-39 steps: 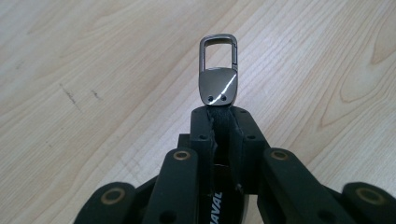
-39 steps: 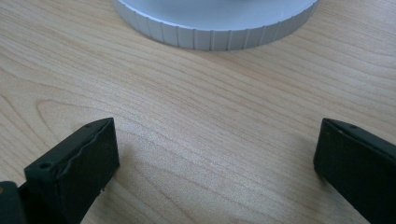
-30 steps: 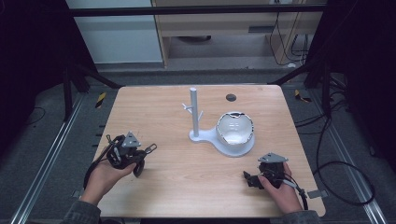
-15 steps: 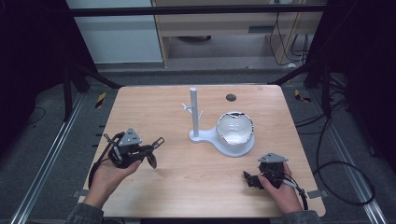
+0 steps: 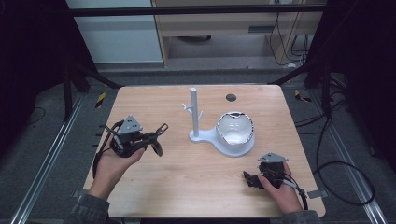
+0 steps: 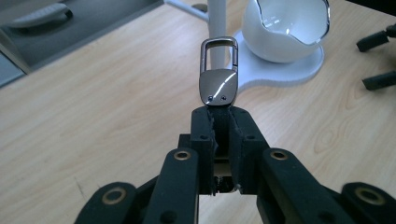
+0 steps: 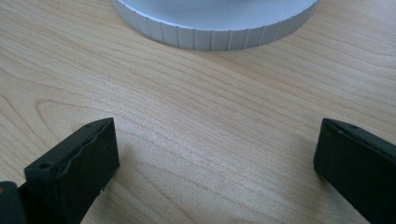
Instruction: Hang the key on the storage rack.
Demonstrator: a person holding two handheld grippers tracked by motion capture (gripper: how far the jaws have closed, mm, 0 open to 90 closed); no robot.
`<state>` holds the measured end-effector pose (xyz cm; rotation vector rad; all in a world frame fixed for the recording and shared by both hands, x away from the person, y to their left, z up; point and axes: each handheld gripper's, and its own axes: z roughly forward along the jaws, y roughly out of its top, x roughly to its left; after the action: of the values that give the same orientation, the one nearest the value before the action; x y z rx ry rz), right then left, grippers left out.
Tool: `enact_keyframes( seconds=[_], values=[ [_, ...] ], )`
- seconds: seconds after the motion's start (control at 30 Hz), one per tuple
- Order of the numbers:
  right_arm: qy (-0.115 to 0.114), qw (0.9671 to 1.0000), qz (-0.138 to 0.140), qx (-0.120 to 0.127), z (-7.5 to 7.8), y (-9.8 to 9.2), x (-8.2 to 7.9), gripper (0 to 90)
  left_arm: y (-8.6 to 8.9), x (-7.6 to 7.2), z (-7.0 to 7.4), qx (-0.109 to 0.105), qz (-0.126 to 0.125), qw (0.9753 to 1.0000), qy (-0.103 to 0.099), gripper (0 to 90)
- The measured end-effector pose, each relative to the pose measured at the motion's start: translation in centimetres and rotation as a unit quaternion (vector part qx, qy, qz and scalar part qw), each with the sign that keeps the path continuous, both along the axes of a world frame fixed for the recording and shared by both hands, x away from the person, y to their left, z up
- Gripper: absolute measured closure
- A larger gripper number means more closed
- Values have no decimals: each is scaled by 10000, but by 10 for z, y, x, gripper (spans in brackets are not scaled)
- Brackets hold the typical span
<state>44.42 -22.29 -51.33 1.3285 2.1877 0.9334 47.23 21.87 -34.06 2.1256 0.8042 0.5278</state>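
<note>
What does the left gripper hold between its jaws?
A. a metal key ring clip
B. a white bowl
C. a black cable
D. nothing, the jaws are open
A: in the left gripper view the left gripper has its jaws shut on a metal clip with a loop at its top, which points toward the white stand.

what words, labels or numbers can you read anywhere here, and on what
None can be read.
The shiny metal key-ring clasp clamped in the left gripper shows two small rivets, no lettering.
The white stand with its post and broken-egg bowl is plain.
The light wooden table bears no marking.
</note>
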Motion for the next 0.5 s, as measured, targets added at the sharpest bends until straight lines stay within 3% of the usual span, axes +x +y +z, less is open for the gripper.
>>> enact_keyframes(
  seconds=[0.2, 0.4, 0.5],
  values=[
    [-4, 10000, -9, -6, 0, 0, 0, 4, -13, 6, 15, 192, -48, 9997, -146, 806],
    [-6, 10000, -7, -9, 0, 0, 0, 4, -22, 10, 26, 96, -58, 9997, -221, 806],
    [-5, 10000, -9, -9, 0, 0, 0, 4, -27, 10, 31, 155, -94, 9995, -269, 806]
  ],
)
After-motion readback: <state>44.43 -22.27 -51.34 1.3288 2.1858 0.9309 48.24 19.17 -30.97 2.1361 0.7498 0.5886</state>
